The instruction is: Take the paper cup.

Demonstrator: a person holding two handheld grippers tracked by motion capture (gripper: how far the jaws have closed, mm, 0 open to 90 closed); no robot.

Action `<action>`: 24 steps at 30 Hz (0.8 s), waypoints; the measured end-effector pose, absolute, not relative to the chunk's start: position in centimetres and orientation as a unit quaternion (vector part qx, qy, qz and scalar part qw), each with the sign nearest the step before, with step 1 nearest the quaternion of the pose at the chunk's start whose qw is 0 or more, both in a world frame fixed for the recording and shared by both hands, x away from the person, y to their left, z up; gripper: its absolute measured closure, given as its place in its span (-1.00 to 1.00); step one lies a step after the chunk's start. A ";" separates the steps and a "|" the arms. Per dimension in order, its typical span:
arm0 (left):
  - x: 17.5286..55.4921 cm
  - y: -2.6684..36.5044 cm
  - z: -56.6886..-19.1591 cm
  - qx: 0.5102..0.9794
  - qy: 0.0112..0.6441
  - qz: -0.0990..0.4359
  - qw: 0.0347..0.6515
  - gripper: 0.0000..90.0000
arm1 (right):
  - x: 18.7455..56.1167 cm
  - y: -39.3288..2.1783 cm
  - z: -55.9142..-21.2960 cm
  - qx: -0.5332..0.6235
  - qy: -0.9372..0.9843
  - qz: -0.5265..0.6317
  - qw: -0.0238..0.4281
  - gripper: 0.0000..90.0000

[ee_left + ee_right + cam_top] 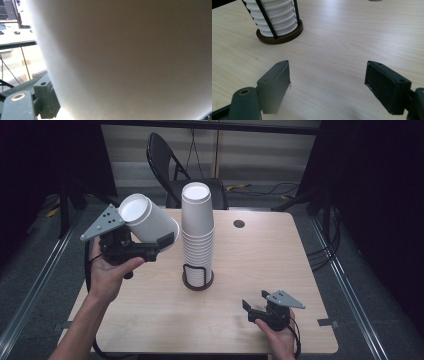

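Note:
A white paper cup [147,220] hangs tilted in the air at the left, its closed base turned up and to the left. My left gripper [162,232] is shut on it near the rim end, with one black jaw across its near side. In the left gripper view the cup's wall [130,57] looms very close, beside one jaw. A tall stack of upturned white cups [197,227] stands in a black wire holder [197,280] at mid-table, just right of the held cup. My right gripper [255,299] rests low at the front right, open, with bare tabletop between its jaws [327,82].
The stack [275,15] and its dark round base [283,37] lie ahead and to the left in the right gripper view. A black folding chair [167,165] stands behind the wooden table [280,255]. A small round grommet [239,224] sits at the back right.

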State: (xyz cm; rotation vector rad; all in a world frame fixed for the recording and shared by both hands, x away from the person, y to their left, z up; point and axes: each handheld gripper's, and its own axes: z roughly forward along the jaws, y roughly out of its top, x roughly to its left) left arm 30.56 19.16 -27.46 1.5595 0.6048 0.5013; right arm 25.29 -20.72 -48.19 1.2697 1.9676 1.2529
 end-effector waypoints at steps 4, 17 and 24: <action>30.2 18.9 -29.1 0.691 0.271 0.207 0.637 -0.75 | 25.2 -20.6 -48.2 0.462 0.721 0.456 0.241 -0.57; 29.1 17.8 -33.5 0.707 0.288 0.162 0.625 -0.75 | 25.0 -20.0 -48.2 0.449 0.713 0.485 0.232 -0.44; 28.9 16.6 -35.4 0.716 0.294 0.156 0.614 -0.75 | 24.7 -19.3 -48.3 0.434 0.717 0.498 0.225 -0.36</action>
